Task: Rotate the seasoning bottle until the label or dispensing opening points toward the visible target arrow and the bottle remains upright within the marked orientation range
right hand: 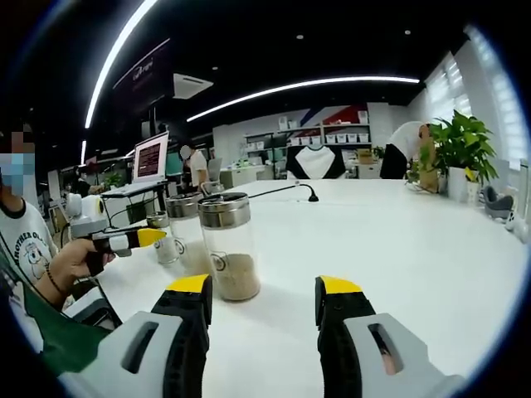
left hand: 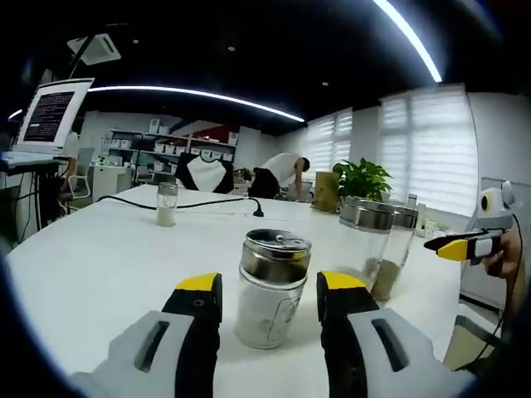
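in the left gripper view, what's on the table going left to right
small far shaker → black cable → nearest seasoning bottle, between the left hand-held gripper jaws → two taller glass jars → right hand-held gripper coming in at the right edge

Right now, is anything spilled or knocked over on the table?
No. The seasoning bottle stands upright between the open left hand-held gripper jaws, the other jars stand upright too, and the white table looks clean.

White table (left hand: 99, 274) with seasoning bottles (left hand: 270, 286)
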Action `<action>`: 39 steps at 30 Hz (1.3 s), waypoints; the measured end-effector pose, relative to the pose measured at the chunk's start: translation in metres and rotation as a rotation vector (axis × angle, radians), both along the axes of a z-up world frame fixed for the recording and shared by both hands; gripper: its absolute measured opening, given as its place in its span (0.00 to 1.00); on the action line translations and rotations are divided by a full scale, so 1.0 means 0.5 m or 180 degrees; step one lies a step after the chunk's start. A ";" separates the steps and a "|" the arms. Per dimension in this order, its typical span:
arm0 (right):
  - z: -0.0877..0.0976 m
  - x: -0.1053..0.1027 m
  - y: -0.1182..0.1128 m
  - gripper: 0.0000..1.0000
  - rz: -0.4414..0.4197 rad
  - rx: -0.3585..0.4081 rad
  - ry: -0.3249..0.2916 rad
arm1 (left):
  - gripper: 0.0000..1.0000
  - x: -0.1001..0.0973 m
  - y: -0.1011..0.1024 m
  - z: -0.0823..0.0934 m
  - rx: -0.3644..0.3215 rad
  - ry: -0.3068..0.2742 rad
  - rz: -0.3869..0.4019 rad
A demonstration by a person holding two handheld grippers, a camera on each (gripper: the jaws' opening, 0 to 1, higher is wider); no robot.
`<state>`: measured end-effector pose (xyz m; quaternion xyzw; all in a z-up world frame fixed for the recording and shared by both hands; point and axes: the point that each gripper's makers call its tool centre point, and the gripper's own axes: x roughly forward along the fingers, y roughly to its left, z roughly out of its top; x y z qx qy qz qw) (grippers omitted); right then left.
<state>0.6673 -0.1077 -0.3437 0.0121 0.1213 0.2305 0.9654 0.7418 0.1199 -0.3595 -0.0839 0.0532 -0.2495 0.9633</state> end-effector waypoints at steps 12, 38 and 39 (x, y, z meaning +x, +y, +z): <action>-0.005 0.001 0.000 0.50 -0.0013 -0.0004 0.0023 | 0.35 0.001 -0.007 -0.009 0.0085 0.0014 -0.0123; -0.010 0.002 -0.003 0.50 -0.0006 -0.0007 0.0036 | 0.34 -0.004 -0.016 -0.009 0.0169 -0.0034 -0.0593; -0.010 0.002 -0.002 0.50 -0.0003 -0.0008 0.0037 | 0.34 -0.004 -0.016 -0.009 0.0163 -0.0030 -0.0613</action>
